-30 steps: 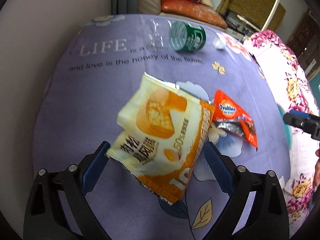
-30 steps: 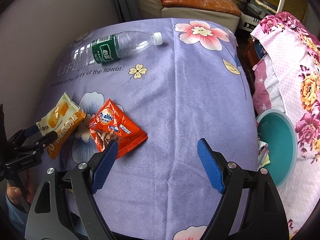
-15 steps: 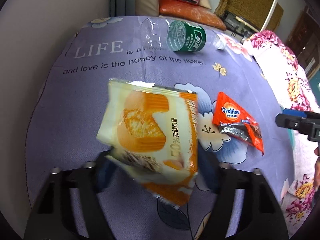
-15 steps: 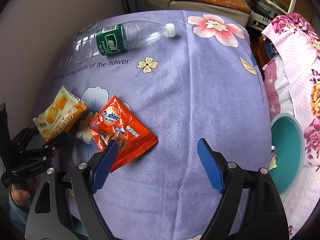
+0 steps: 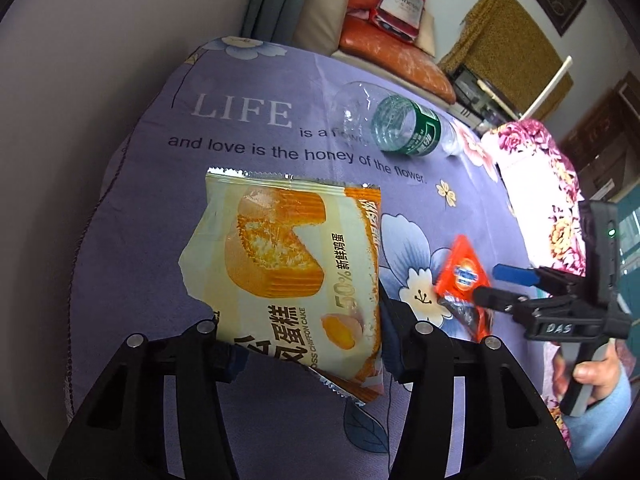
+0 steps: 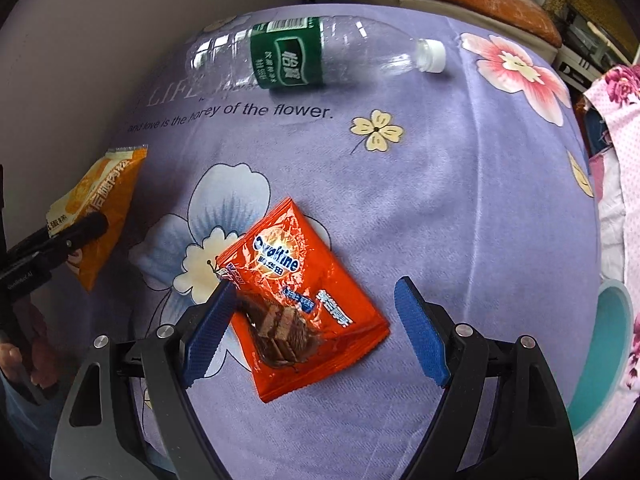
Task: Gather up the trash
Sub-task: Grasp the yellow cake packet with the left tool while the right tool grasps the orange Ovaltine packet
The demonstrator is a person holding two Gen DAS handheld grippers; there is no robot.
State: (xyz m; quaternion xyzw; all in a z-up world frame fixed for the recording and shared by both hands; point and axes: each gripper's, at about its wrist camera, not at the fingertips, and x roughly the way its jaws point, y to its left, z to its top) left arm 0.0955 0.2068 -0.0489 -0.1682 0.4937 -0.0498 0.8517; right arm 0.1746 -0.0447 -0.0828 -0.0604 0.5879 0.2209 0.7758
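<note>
My left gripper [image 5: 308, 344] is shut on a yellow-orange chiffon cake wrapper [image 5: 292, 276] and holds it lifted above the purple tablecloth [image 5: 160, 240]; it also shows in the right wrist view [image 6: 100, 208]. My right gripper [image 6: 312, 328] is open, its fingers on either side of an orange Ovaltine wrapper [image 6: 300, 304] lying flat on the cloth; that wrapper also shows in the left wrist view [image 5: 460, 280]. An empty clear plastic bottle [image 6: 312, 56] with a green label lies on its side at the far edge.
A teal bin [image 6: 600, 352] stands low at the right beside the table. A floral pink cloth [image 6: 624, 160] drapes at the right. A sofa with an orange cushion [image 5: 392, 52] is behind the table.
My left gripper has shut on the cake wrapper and lifted it, turning it upright. My right gripper has moved forward and down so its open fingers straddle the Ovaltine wrapper.
</note>
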